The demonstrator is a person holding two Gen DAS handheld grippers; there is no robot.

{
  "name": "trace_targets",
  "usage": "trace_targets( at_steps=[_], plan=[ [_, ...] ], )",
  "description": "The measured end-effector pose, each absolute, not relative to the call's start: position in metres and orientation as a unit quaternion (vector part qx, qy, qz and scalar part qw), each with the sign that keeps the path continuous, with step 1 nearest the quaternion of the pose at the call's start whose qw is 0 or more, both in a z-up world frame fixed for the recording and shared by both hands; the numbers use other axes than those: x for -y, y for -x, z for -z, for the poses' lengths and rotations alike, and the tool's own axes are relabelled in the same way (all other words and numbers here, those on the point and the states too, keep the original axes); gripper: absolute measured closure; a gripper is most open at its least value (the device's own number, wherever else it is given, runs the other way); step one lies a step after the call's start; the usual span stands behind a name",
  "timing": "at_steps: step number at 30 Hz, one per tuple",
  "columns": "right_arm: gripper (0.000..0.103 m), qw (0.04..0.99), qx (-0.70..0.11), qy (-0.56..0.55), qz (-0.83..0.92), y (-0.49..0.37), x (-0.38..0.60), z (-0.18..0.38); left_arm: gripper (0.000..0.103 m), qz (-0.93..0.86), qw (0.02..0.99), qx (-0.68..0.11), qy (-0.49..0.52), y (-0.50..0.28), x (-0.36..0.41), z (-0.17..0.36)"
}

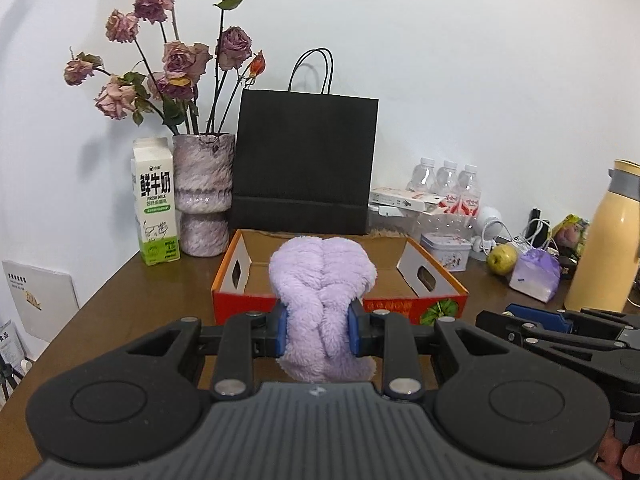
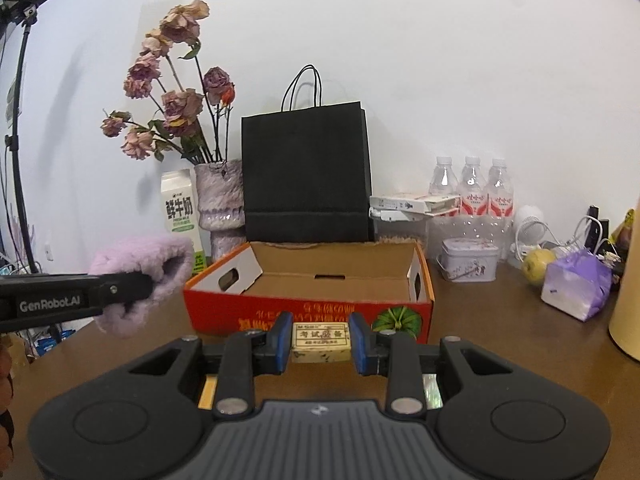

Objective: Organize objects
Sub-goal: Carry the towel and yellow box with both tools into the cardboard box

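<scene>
My left gripper point(image 1: 320, 330) is shut on a fluffy lilac cloth point(image 1: 322, 276), held just in front of and above the near wall of an open red-and-orange cardboard box point(image 1: 440, 306). From the right wrist view the cloth point(image 2: 140, 280) hangs left of the box point(image 2: 308, 312). My right gripper point(image 2: 320, 342) is shut on a small beige box with printed Chinese text point(image 2: 320, 340), held before the box's front wall. The box interior looks empty. The right gripper point(image 1: 560, 328) shows at the right of the left wrist view.
Behind the box stand a black paper bag point(image 1: 306, 164), a vase of dried roses point(image 1: 204, 196) and a milk carton point(image 1: 156, 204). To the right are water bottles point(image 2: 472, 188), a small tin point(image 2: 470, 260), a green apple point(image 2: 538, 266), a tissue pack point(image 2: 576, 284) and a yellow flask point(image 1: 604, 240).
</scene>
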State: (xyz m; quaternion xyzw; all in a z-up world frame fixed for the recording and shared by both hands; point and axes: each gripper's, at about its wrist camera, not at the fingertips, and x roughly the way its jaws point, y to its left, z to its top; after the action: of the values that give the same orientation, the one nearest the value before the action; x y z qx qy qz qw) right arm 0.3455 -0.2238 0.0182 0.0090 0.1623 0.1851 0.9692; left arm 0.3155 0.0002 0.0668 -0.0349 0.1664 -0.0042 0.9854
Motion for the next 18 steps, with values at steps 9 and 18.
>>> trace_targets(
  at_steps=[9, 18],
  plan=[
    [0.074, 0.969, -0.163, -0.004, -0.185, -0.395, 0.213, -0.037, 0.075, 0.0, 0.982, -0.186, 0.035, -0.373, 0.0, -0.077],
    [0.074, 0.966, -0.19, -0.002, -0.175, -0.458, 0.2, -0.041, 0.075, -0.016, 0.976, -0.217, 0.026, -0.438, -0.001, -0.08]
  ],
)
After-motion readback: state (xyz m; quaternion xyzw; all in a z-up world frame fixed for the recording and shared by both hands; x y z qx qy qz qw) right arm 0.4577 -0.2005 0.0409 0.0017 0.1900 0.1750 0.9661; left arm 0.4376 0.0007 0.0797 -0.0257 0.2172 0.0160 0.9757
